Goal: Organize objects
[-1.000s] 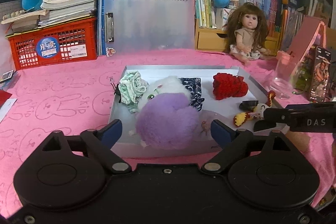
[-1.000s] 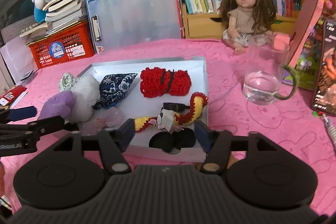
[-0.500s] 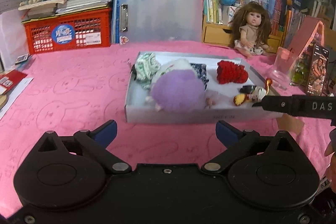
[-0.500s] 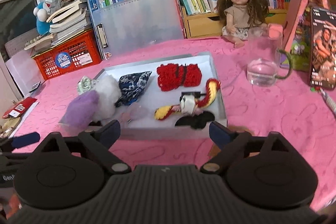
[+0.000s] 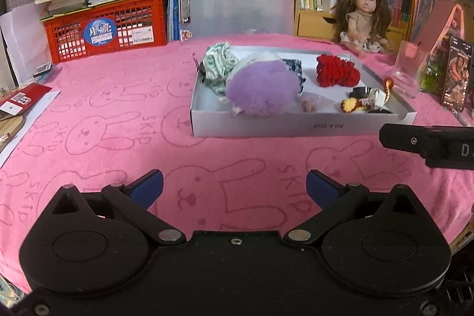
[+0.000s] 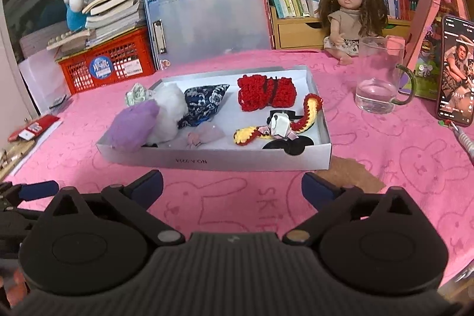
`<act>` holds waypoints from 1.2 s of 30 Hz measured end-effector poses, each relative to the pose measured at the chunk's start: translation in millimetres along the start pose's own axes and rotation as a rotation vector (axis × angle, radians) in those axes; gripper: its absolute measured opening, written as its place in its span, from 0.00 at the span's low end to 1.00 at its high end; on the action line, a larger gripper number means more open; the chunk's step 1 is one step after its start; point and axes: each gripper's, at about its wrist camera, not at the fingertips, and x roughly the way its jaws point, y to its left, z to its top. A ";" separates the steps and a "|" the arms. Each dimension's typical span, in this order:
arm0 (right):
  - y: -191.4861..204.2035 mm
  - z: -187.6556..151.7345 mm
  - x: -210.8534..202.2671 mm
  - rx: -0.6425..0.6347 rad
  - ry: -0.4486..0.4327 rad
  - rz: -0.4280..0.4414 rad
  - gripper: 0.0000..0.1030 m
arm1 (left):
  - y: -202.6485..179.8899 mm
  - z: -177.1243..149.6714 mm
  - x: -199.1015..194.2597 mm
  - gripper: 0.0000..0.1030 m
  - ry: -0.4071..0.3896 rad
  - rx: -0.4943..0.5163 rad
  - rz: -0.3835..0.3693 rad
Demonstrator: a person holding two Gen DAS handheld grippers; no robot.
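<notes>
Pink desk cloth [image 5: 118, 120] carried the white box [image 6: 219, 160], purple plush [image 6: 133, 128] hanging over its near-left wall | left gripper [image 5: 234, 187] and right gripper [image 6: 232, 185] both spread wide, jaws just opened, nothing between them | risk imo: plush could tip out; glass of water [image 6: 376, 79] near the box might spill if bumped

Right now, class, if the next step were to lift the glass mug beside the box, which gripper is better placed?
Probably the right gripper. The mug stands off the box's right end, on that gripper's side; the left gripper faces the box's left end. Both are open and empty.
</notes>
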 end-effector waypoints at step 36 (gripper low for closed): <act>-6.1 -22.7 31.6 -0.128 0.118 -0.096 1.00 | -2.3 -2.3 32.6 1.00 0.058 -0.004 0.034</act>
